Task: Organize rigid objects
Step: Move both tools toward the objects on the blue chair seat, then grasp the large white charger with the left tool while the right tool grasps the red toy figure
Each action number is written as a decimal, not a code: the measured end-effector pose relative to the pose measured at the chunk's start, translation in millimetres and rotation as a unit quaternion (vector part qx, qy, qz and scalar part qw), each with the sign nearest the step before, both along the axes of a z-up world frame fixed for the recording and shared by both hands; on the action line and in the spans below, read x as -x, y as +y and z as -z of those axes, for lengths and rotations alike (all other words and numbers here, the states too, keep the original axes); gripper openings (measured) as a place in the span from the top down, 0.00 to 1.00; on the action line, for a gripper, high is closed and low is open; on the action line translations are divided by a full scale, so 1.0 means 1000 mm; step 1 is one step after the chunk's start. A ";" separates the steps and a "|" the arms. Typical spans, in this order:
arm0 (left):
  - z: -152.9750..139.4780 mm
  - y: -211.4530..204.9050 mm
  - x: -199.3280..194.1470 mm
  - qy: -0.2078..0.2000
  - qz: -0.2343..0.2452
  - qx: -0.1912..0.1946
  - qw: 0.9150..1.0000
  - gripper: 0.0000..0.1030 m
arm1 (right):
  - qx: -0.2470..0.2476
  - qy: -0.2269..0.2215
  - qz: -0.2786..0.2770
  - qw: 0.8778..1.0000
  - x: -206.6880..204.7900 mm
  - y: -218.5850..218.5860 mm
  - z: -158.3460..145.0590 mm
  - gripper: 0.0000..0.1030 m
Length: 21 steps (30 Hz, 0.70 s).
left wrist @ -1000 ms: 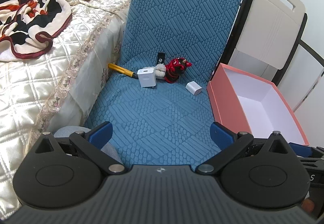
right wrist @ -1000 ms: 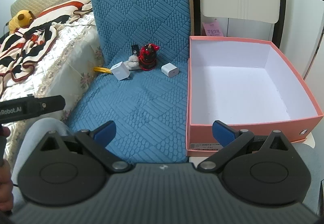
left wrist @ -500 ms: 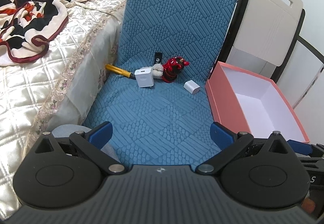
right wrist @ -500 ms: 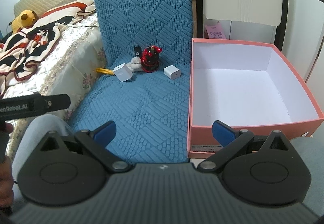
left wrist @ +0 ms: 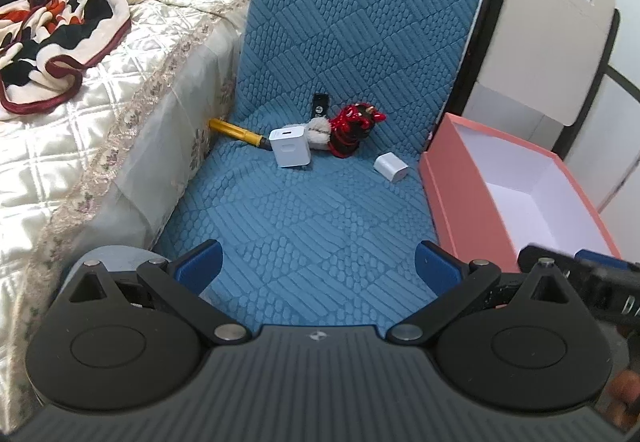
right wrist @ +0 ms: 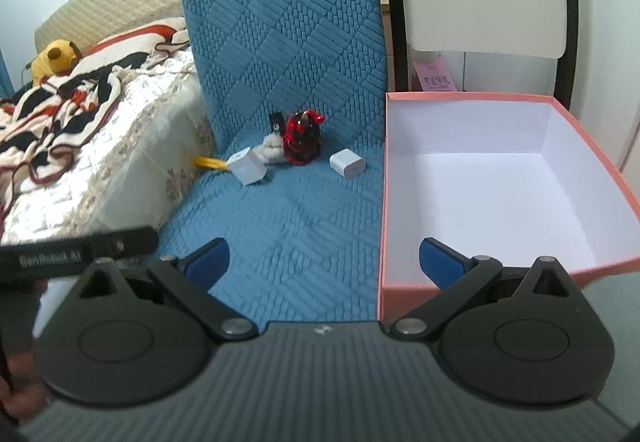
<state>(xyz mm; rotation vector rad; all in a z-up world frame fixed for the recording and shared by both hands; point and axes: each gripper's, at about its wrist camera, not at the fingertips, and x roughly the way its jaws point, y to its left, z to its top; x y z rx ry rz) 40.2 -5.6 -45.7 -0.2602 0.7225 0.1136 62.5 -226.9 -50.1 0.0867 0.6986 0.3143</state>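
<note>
Both grippers are held wide open and empty, well short of the items. A cluster of small rigid things is seen at the back of the blue quilted seat cover [left wrist: 320,226]: a larger white charger cube [left wrist: 289,147], a yellow pen [left wrist: 236,131] lying behind it with its long axis running left to right toward the bed [left wrist: 80,122], a red figurine [left wrist: 352,128], a small black stick [left wrist: 320,104] propped upright, and a smaller white charger [right wrist: 347,163] set apart on the right. An empty pink box [right wrist: 592,138] stands open just right of the seat. From the left gripper [left wrist: 316,260] the cluster lies straight ahead; from the right gripper [right wrist: 324,258] the smaller charger lies ahead, nearest the box. The right gripper is judged better placed for that charger, no grasp being begun yet
</note>
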 end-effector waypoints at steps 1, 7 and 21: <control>0.004 0.001 -0.004 0.000 -0.003 0.001 1.000 0.00 | -0.005 0.002 0.000 1.000 -0.007 0.000 0.002 0.00; 0.030 0.012 -0.035 0.008 -0.023 0.011 1.000 0.00 | -0.027 0.006 -0.022 0.999 -0.042 0.005 0.009 0.00; 0.066 0.025 -0.111 0.017 -0.028 -0.010 0.999 0.00 | -0.041 0.011 -0.076 0.996 -0.108 0.025 0.018 0.05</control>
